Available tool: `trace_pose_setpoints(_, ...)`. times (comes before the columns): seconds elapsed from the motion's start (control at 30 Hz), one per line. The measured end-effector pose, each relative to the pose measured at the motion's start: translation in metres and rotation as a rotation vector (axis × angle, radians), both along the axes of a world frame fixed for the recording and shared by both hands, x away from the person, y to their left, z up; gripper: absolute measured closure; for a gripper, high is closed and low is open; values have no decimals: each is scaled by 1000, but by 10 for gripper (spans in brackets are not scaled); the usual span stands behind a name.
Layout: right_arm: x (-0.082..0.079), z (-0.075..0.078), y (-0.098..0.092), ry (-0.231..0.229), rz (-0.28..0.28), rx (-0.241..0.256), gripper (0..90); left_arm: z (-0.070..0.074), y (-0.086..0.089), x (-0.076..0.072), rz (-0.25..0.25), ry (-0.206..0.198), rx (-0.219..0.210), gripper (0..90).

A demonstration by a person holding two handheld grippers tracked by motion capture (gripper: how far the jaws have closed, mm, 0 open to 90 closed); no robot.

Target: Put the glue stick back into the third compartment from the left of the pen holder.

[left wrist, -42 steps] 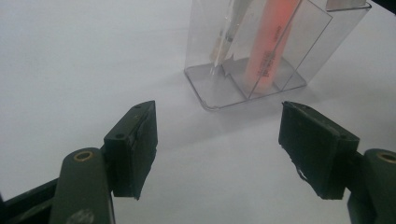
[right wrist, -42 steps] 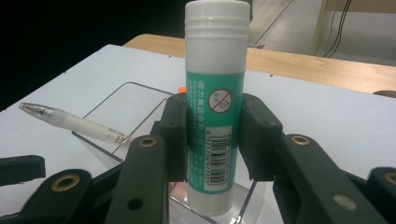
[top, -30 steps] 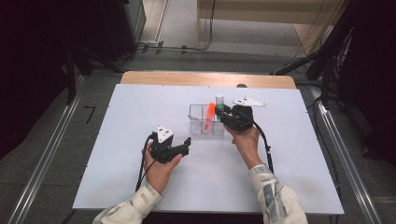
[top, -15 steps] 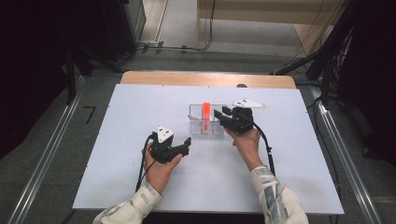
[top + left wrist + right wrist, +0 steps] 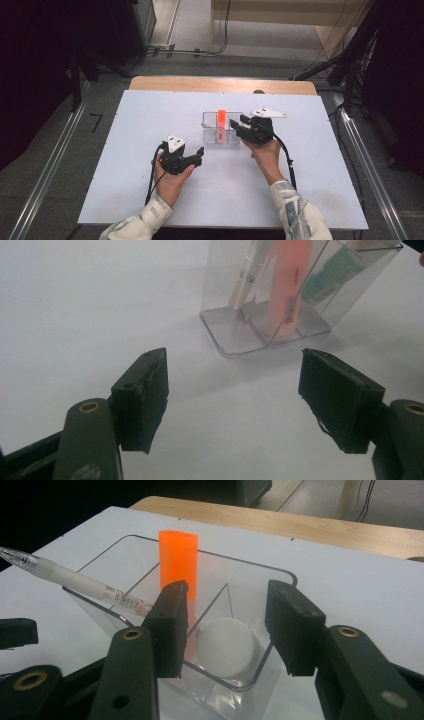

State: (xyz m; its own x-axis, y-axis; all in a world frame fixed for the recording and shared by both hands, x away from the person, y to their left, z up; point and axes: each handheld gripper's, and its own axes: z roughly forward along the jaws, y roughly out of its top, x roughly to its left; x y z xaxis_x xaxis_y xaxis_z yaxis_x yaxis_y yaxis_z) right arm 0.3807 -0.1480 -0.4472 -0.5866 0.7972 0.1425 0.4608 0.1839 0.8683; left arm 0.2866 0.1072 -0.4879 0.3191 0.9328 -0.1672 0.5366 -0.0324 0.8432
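Note:
A clear plastic organizer (image 5: 209,126) stands at mid-table, with an orange marker (image 5: 221,118) upright in it. My right gripper (image 5: 238,124) is at its right end, open. In the right gripper view my right gripper (image 5: 227,595) has its jaws spread over a compartment, with a white round-topped item (image 5: 225,647) low inside. The orange marker (image 5: 178,560) stands just behind the left jaw, and a clear pen (image 5: 70,580) leans out to the left. My left gripper (image 5: 199,156) rests open on the table nearer the person. In its own view my left gripper (image 5: 232,370) faces the organizer (image 5: 235,340) and holds nothing.
The white table (image 5: 125,150) stretches wide to the left and toward the front edge. A wooden strip (image 5: 220,84) runs along its far side. Cables trail from both grippers down the forearms. A green-and-white item (image 5: 330,275) leans in the organizer's right compartment.
A pale item held up at the organizer a second ago is no longer raised. The orange marker went from tilted to upright. The left gripper has not moved.

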Motion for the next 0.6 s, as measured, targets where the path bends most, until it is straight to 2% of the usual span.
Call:
trace_pose_setpoints(0.07, -1, 0, -2, -1, 0, 2, 476, 0, 0, 0, 0, 1, -2, 287)
trace_pose_setpoints(0.17, -3, 0, -5, 8, -5, 10, 395, 0, 1, 0, 0, 0, -4, 286)
trace_pose_setpoints(0.3, -8, 2, -9, -3, -13, 4, 323, 0, 1, 0, 2, 2, -3, 287)
trace_pose_setpoints(0.6, -19, 2, -19, -9, 3, -20, 261, 0, 2, 0, 14, 0, 0, 286)
